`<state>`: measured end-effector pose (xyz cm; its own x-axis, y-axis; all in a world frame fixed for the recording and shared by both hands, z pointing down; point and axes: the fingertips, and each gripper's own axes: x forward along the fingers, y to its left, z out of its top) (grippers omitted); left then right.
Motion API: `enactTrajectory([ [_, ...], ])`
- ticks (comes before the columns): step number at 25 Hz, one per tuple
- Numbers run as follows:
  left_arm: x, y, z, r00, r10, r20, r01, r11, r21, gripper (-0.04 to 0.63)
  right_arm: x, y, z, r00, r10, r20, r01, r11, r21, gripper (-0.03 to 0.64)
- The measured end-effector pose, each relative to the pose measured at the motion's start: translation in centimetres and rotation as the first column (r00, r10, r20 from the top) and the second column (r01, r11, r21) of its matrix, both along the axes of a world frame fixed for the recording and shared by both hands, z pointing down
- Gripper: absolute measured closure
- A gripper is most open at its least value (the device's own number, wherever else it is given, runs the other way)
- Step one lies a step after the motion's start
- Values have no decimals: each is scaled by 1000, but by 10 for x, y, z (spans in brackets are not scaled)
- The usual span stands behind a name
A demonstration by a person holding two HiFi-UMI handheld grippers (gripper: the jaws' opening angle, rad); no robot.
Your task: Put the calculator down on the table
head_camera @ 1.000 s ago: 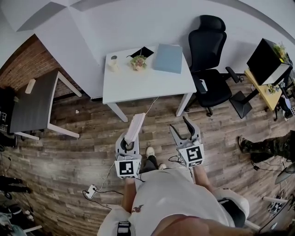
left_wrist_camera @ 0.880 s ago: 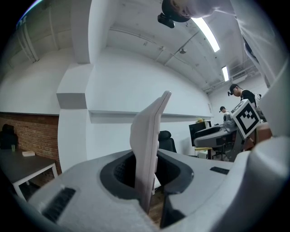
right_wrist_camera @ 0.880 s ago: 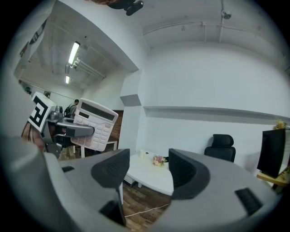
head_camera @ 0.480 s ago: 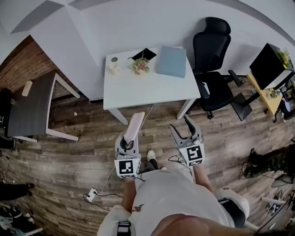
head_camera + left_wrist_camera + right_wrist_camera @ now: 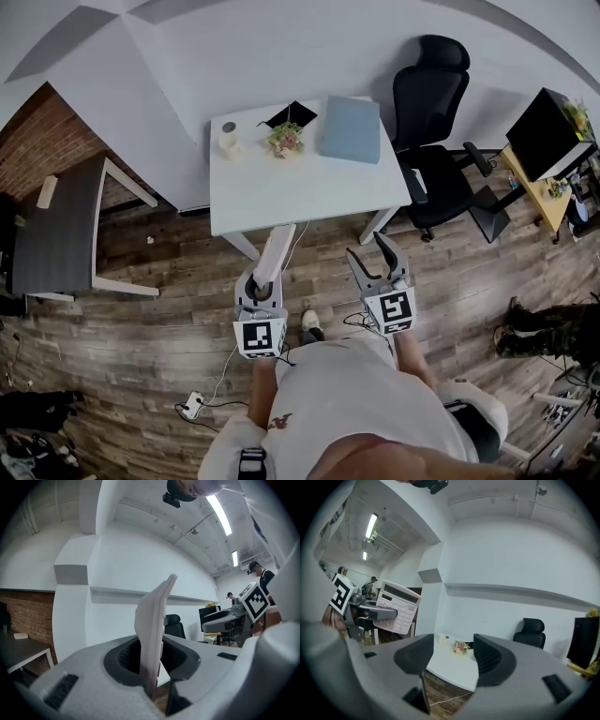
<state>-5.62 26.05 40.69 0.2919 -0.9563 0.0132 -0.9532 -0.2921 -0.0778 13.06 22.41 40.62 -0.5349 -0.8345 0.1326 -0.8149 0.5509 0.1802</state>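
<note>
Probably light, stiff plastic, the calculator (image 5: 153, 620) is pinched by its lower end in the left gripper (image 5: 150, 663), mid-frame; that hold looks secure. The right gripper (image 5: 451, 660) gapes empty.

Pale calculator (image 5: 276, 251) stands edge-up in left tool (image 5: 262, 286), before white table (image 5: 300, 192).

White table (image 5: 300, 192), upper centre of frame, stands on plank floor (image 5: 141, 319). Along its far edge, left to right: pale cup (image 5: 228, 137), small flower bunch (image 5: 285, 139), black flat item (image 5: 292, 113) (kind unclear), blue-grey folder (image 5: 351, 128). Dark table (image 5: 56, 246) at left edge: one pale block (image 5: 47, 190).
</note>
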Motion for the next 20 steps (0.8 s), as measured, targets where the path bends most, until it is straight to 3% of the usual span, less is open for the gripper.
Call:
enactTrajectory([
  [20, -42, -48, 4, 1000, 26, -6, -26, 1000, 7, 514, -38, -39, -2, 1000, 30, -10, -30, 1000, -2, 353],
])
